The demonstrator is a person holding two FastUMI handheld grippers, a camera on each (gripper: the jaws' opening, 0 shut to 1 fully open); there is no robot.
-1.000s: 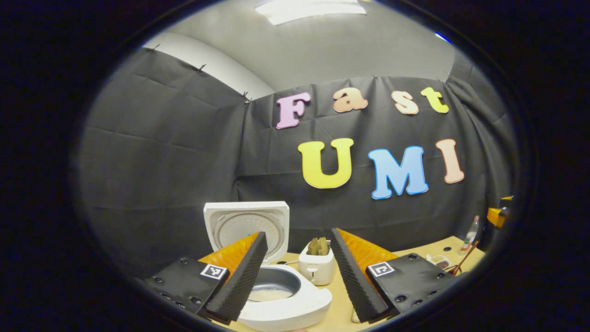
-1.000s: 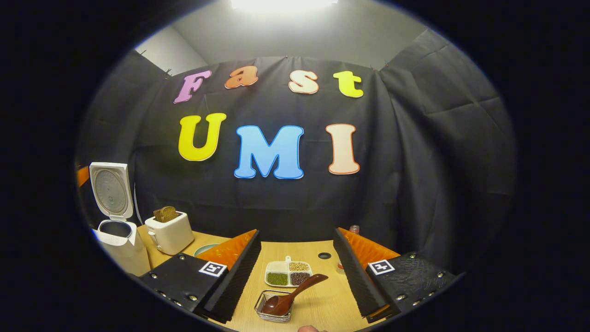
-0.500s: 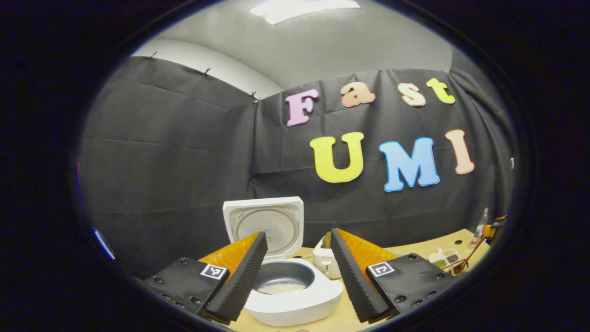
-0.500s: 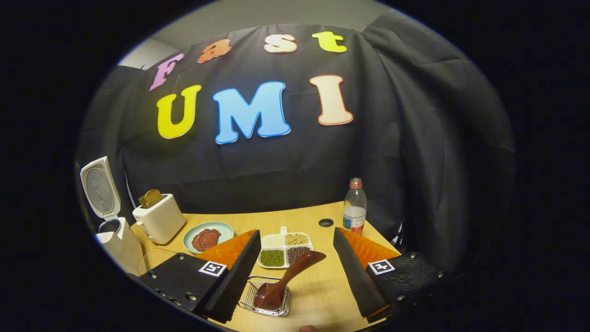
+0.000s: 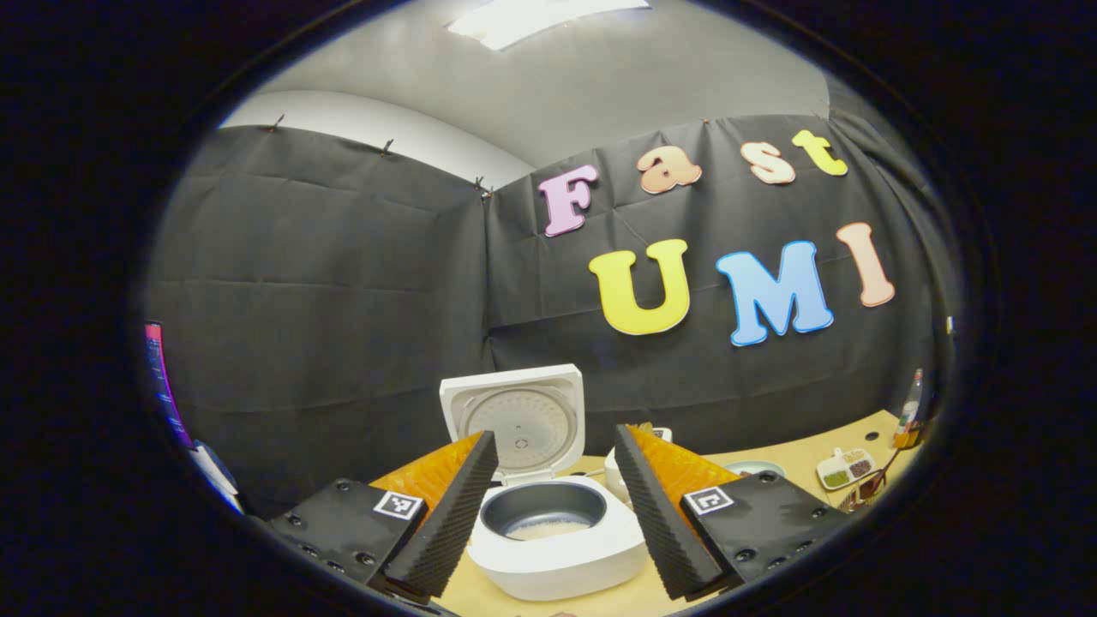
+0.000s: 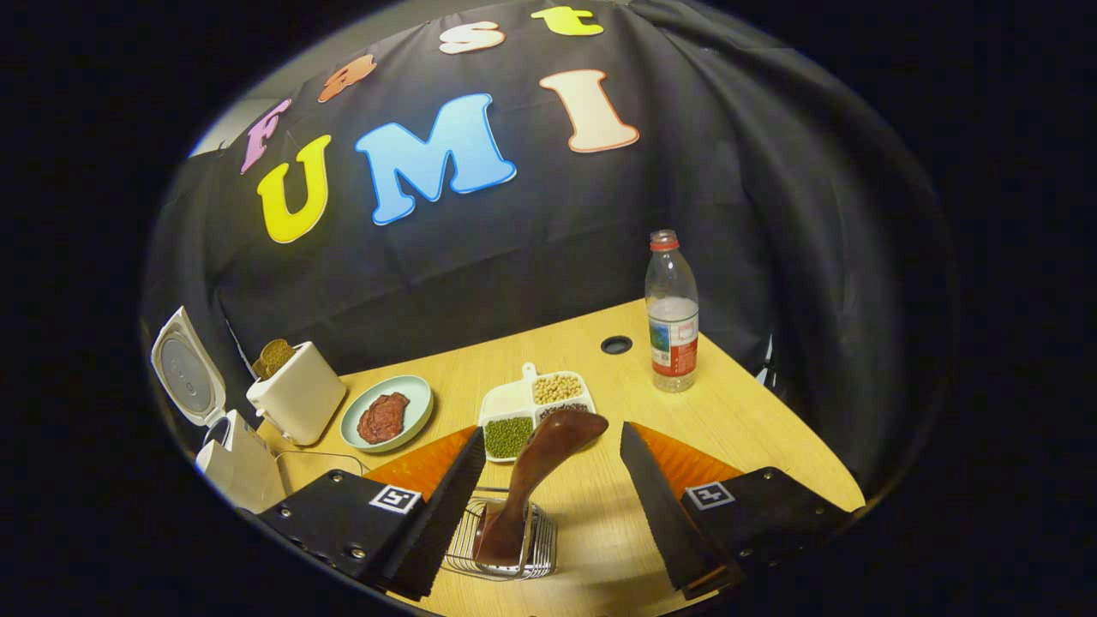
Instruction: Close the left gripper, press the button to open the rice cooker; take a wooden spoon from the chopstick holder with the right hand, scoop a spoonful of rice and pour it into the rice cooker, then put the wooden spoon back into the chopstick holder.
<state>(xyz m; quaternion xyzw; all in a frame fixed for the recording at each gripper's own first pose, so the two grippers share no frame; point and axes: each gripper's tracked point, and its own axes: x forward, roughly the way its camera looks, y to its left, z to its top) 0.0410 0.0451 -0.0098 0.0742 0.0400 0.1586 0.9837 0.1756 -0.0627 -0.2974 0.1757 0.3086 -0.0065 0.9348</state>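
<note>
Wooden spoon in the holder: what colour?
Dark reddish-brown wooden spoon, clearest in the right gripper view.

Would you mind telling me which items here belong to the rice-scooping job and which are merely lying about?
For the job:
rice cooker, lid up
wooden spoon
chopstick holder
divided dish of grains

Lying about:
toaster
plate
water bottle

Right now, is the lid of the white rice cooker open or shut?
Open. The white rice cooker has its lid standing upright behind the grey inner pot, whose inside is exposed.
</note>
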